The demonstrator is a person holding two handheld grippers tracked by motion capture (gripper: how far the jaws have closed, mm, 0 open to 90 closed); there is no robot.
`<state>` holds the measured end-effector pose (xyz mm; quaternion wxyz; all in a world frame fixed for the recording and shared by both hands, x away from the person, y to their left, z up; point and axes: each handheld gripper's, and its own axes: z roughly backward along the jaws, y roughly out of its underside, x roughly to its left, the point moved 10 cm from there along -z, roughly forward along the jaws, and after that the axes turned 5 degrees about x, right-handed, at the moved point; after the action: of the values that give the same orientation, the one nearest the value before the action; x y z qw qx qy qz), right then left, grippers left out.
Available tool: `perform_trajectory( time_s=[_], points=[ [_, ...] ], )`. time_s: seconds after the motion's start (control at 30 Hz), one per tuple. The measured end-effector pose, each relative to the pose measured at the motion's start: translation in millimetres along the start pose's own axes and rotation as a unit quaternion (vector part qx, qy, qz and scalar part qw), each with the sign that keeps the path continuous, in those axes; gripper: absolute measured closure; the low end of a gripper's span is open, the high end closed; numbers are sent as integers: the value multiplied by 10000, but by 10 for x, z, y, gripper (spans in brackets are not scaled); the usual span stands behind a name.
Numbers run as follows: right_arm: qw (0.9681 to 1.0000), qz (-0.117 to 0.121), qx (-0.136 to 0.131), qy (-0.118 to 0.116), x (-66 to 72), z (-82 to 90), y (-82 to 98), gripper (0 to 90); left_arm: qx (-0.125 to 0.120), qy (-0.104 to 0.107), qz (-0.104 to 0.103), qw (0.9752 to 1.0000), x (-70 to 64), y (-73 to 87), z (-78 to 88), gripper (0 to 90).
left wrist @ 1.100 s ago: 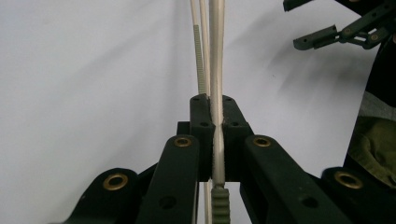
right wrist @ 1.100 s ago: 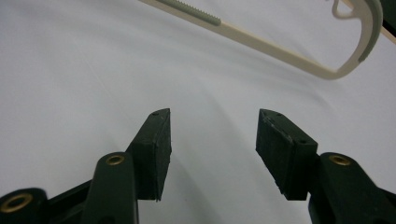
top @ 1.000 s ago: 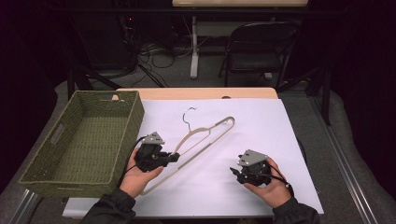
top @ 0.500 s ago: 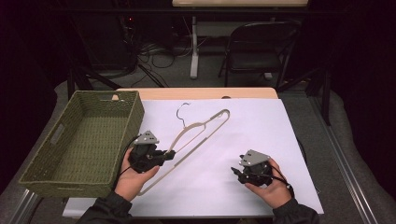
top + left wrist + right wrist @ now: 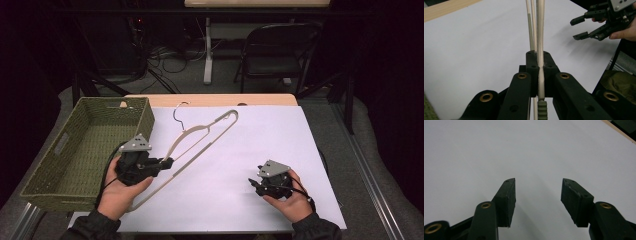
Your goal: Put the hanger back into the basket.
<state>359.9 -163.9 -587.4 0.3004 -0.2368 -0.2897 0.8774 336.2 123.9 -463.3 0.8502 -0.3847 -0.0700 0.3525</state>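
With the left gripper clamped on one thin arm of the hanger, well away from the hook, expect rotation in the pads as the far end swings; risk of slippage from the narrow contact, judged from the off-centre hold; risk also of the hook snagging the basket rim on transfer. Hanger raised at the gripped end, slanting over the white sheet just right of the basket. Right gripper parked low over the sheet, jaws apart, holding nothing. Basket: woven, green, nothing visible inside.
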Motion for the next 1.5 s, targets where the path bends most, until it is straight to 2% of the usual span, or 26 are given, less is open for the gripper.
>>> perform_trajectory(
  time_s=[0.03, 0.13, 0.17, 0.2, 0.33, 0.37, 0.4, 0.67, 0.87, 0.9, 0.93, 0.97, 1.0, 1.07, 1.13, 1.17, 1.2, 1.23, 1.27, 1.3, 1.33, 1.37, 1.4, 1.5],
  points=[
    [10000, -33, -76, 18, -7, -12, -8, 455, -13, -17, 5, 10000, 26, -4, 35, 870],
    [10000, -38, -33, 27, -20, -18, 7, 455, -8, -126, 65, 9999, 152, -4, 162, 870],
    [10000, -38, -33, 27, -20, -18, 7, 455, -8, -126, 65, 9999, 152, -4, 162, 870],
    [10000, -43, 53, 31, -25, -13, 28, 455, -13, -152, 74, 9999, 188, -4, 193, 870],
    [10000, -51, 4, 38, -31, -36, 30, 456, -60, -283, 165, 9994, 348, -14, 326, 870],
    [10000, -51, 4, 38, -31, -36, 30, 456, -60, -283, 165, 9994, 348, -14, 326, 870],
    [9999, -63, 74, 52, -33, -32, 46, 456, -108, -314, 212, 9992, 410, -22, 368, 870],
    [9999, -87, 21, 44, -44, -47, 52, 459, -173, -479, 308, 9982, 655, -14, 499, 870],
    [9999, -92, 86, 61, -52, -41, 67, 458, -203, -561, 447, 9972, 902, 65, 586, 870],
    [9999, -110, -8, 60, -50, -53, 53, 458, -203, -561, 447, 9972, 902, 65, 586, 869],
    [9999, -113, -25, 63, -49, -56, 51, 458, -214, -604, 460, 9969, 970, 90, 607, 870],
    [9999, -106, 16, 61, -49, -53, 59, 458, -214, -604, 460, 9969, 970, 90, 607, 870],
    [9999, -92, 97, 62, -51, -45, 72, 458, -191, -637, 480, 9966, 1038, 118, 634, 870],
    [9999, -105, 18, 58, -49, -57, 60, 458, -185, -656, 474, 9966, 1069, 130, 648, 870],
    [9999, -94, 90, 72, -52, -47, 71, 458, -195, -654, 456, 9966, 1165, 163, 699, 870],
    [9999, -94, 90, 72, -52, -47, 71, 458, -195, -654, 456, 9966, 1165, 163, 699, 870],
    [9999, -107, 16, 69, -51, -59, 61, 458, -214, -698, 443, 9963, 1239, 184, 735, 870],
    [9999, -107, 16, 69, -51, -59, 61, 458, -214, -698, 443, 9963, 1239, 184, 735, 870],
    [9999, -87, 113, 77, -54, -49, 78, 458, -230, -739, 486, 9958, 1322, 207, 777, 870],
    [9999, -87, 113, 77, -54, -49, 78, 458, -230, -739, 486, 9958, 1322, 207, 777, 869],
    [9999, -100, 45, 114, -55, -61, 69, 458, -256, -785, 473, 9955, 1401, 230, 823, 870],
    [9999, -100, 45, 114, -55, -61, 69, 458, -256, -785, 473, 9955, 1401, 230, 823, 870],
    [9999, -102, 38, 79, -47, -66, 69, 458, -246, -872, 463, 9948, 1483, 261, 863, 870],
    [9998, -104, 135, 93, -45, -59, 87, 458, -229, -970, 541, 9935, 1602, 314, 911, 870]
  ],
)
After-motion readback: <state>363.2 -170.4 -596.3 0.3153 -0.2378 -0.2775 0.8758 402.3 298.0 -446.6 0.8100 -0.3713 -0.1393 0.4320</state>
